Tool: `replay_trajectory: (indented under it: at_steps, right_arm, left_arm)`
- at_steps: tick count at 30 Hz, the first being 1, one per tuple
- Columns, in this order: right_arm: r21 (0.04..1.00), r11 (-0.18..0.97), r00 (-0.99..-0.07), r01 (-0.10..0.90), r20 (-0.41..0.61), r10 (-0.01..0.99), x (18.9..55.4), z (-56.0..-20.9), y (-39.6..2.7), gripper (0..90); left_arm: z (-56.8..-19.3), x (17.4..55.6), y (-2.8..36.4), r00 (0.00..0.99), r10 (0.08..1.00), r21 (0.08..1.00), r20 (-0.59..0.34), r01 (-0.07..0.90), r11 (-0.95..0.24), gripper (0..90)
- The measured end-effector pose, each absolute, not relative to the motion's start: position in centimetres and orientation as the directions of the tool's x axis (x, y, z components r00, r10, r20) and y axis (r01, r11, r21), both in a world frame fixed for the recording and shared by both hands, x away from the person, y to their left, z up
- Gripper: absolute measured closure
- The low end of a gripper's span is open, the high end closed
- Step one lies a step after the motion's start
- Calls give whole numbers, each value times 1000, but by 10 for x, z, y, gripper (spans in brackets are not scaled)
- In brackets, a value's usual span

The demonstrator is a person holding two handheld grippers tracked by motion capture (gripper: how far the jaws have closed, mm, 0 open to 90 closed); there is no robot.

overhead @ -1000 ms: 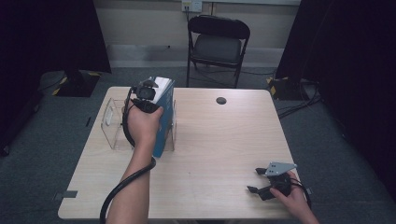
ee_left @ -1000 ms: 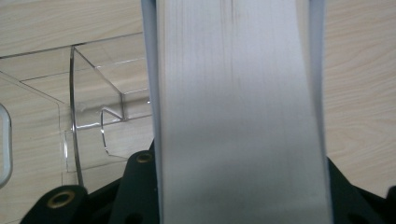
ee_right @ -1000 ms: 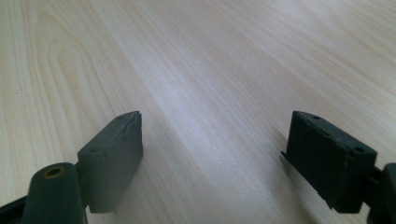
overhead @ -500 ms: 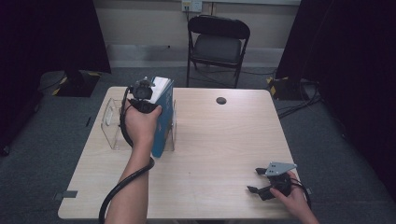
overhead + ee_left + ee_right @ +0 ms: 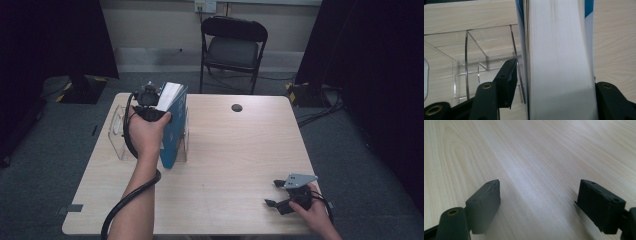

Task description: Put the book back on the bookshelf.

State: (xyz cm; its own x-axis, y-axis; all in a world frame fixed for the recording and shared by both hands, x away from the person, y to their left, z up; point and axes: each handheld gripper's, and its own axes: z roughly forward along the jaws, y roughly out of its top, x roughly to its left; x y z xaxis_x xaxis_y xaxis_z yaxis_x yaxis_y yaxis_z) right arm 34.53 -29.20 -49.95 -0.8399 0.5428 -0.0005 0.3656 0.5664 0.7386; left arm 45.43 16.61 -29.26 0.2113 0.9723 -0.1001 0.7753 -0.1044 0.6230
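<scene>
Blue book (image 5: pixel 173 131) stands upright on its bottom edge inside the clear acrylic rack (image 5: pixel 118 134) at the far-left part of the bench (image 5: pixel 235 165), page block up, spine side toward the R. Long axis runs near-to-far along the bench, top edge tilted a bit.

L tool (image 5: pixel 149 104) sits at the book's top far corner, coming in from the rack side. In the left gripper view the page block (image 5: pixel 559 62) fills the gap between the jaws; left jaw stands clear of the cover w/ daylight btw them, right jaw just beside the other cover, contact not readable. Jaws have just been opening w/ the book between them, so spread, not pinching. Judgement: book being let go into its slot.

Key relation: book lies directly in the L tool's gap, so a straight lift-off along the book's upright plane should clear it; sideways pull risks tipping it against the rack divider (image 5: pixel 517 62).

R tool (image 5: pixel 286 196) rests well apart at the near-right bench corner, jaws spread, nothing between them, bare wood ahead. L hand (image 5: pixel 146 134) is by far the nearer one.
</scene>
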Motion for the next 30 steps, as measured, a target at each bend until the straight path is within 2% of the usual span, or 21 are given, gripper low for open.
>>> replay_trajectory:
  at_steps: [17, 30]
  right_arm:
    - [739, 566, -840, 366, -1, 543, 345, -499, -292, 182]
    - [738, 567, -840, 366, -1, 543, 345, -499, -292, 182]
  left_arm:
    - [-292, 445, 177, 231, 963, 643, -137, 760, -91, 349]
    - [-295, 441, 181, 265, 952, 622, -153, 775, -116, 289]
